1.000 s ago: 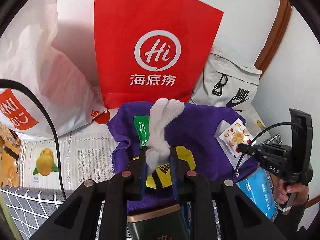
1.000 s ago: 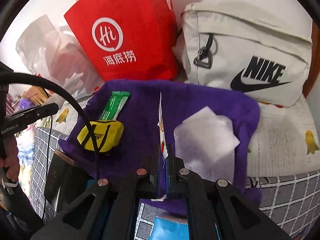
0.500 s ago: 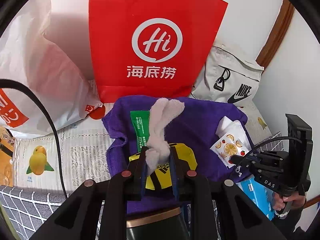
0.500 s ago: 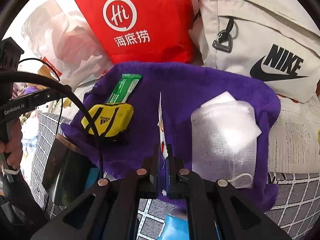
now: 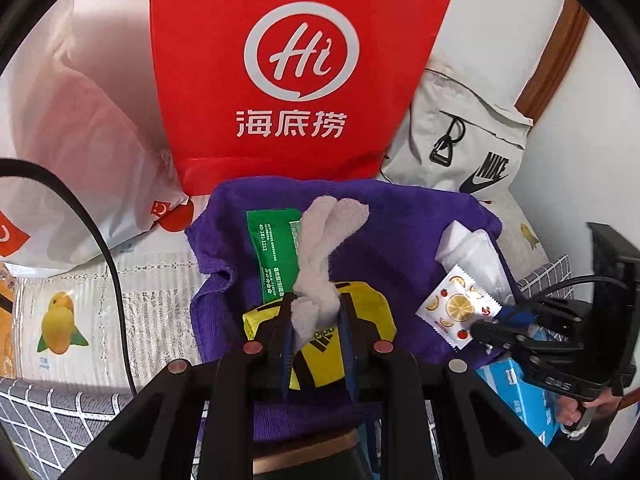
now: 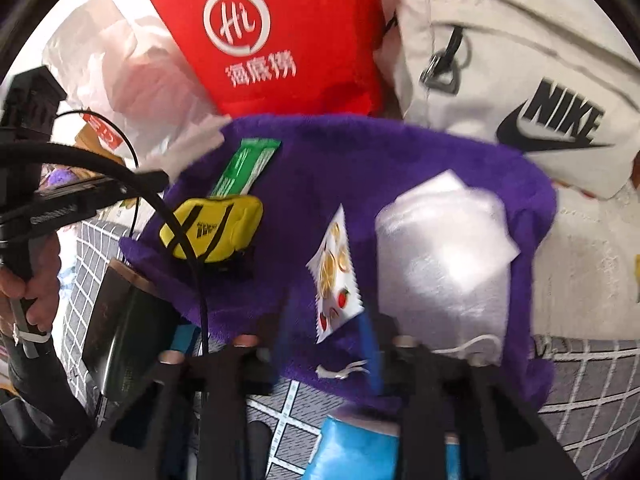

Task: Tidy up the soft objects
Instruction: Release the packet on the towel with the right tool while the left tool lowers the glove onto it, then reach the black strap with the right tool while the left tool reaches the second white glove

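Between our left gripper [image 5: 316, 316] jaws we pinch the knotted white socks [image 5: 320, 272], hanging above the yellow pouch [image 5: 352, 344]. Our right gripper [image 6: 326, 344] is opening, the fruit-print sachet [image 6: 336, 276] dropping free between its jaws onto the purple towel [image 6: 400, 160]; we should let it settle before withdrawing.

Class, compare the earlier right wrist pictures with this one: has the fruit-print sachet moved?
Yes. The fruit-print sachet has tipped from edge-on in the opening right claw towards the white mask, lying over the purple towel.

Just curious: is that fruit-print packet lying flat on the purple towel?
Flat, it seems: the fruit-print packet shows its printed face on the purple towel, between the opening right gripper fingers.
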Demonstrator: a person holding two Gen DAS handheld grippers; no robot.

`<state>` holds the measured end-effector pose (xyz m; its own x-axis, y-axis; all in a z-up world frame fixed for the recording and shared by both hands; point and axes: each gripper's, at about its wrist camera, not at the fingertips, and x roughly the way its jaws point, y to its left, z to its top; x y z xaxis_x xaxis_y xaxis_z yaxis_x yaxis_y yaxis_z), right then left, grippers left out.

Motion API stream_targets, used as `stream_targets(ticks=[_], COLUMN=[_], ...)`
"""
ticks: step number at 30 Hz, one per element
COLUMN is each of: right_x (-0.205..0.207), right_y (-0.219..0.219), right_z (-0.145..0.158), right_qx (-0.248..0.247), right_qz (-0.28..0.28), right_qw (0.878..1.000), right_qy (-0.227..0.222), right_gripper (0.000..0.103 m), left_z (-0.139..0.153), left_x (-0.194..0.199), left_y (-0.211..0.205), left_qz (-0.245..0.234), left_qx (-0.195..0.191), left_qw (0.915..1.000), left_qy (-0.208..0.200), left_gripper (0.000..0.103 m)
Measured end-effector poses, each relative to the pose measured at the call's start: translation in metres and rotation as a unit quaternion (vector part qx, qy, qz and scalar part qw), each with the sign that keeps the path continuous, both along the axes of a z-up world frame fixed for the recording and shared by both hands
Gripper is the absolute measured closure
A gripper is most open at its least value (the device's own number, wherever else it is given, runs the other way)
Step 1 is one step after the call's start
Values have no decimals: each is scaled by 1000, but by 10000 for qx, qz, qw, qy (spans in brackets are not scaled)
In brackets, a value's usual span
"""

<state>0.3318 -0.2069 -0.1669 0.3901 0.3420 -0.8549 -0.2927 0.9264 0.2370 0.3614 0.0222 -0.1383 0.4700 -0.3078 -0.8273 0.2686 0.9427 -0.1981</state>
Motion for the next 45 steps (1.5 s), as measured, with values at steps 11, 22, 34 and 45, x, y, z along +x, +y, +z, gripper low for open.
stream_targets(ticks=[11,22,34,45], right_x=[-3,-6,-12,-55], right_y=[-21,-18,-4,3], right_z=[26,32,38,68], right_qx=[69,-174,-295,-200], right_qz=[-389,-376,-176,-322], right_qw=[9976,9966,9962,9955], right_qy=[-562,-706,-801,-865], right_gripper=[51,51,51,51], left_z=[-19,-30,-16,19], left_x=[18,23,22,2], left_y=[-4,-6,1,12], left_qz=[56,67,134,219], left_qx=[59,24,-201,-159], left_qw=[9999,9998,9997,9996], left_qy=[58,202,97,-104], left_gripper=[84,84,43,43])
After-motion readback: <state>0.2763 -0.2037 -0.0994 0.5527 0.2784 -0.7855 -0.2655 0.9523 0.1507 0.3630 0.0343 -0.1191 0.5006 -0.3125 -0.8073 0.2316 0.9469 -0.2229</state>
